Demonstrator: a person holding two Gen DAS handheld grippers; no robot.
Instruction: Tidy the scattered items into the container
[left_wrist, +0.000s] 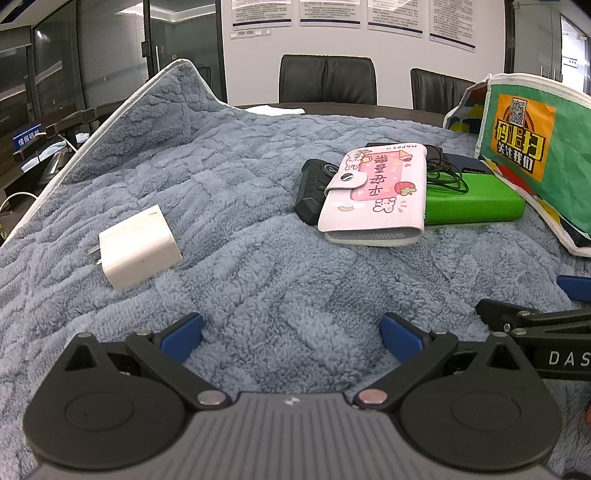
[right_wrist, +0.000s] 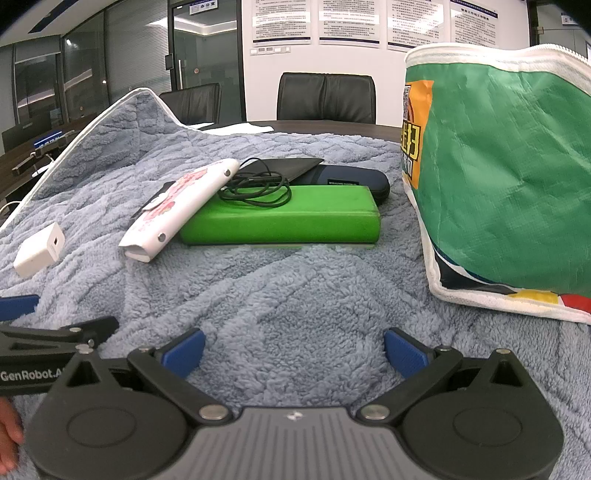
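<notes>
A green woven bag (right_wrist: 498, 177) (left_wrist: 535, 155) stands at the right on a blue-grey blanket (left_wrist: 258, 258) (right_wrist: 295, 295). Beside it lies a pile: a green box (right_wrist: 288, 218) (left_wrist: 476, 203), a pink-and-white wallet (left_wrist: 376, 188) (right_wrist: 181, 206) leaning on it, a coiled black cable (right_wrist: 255, 188) (left_wrist: 443, 173), a dark blue case (right_wrist: 351, 179) and a black remote-like device (left_wrist: 314, 188). A white charger (left_wrist: 138, 247) (right_wrist: 38, 249) lies apart at the left. My left gripper (left_wrist: 291, 336) and right gripper (right_wrist: 293, 350) hover low over bare blanket, both open, nothing between the fingers.
The blanket's white-edged corner (left_wrist: 177, 74) stands raised at the back left. Black office chairs (left_wrist: 327, 79) and a wall with posters are behind the table. Each gripper shows at the edge of the other's view; a hand (right_wrist: 9, 432) shows at the lower left.
</notes>
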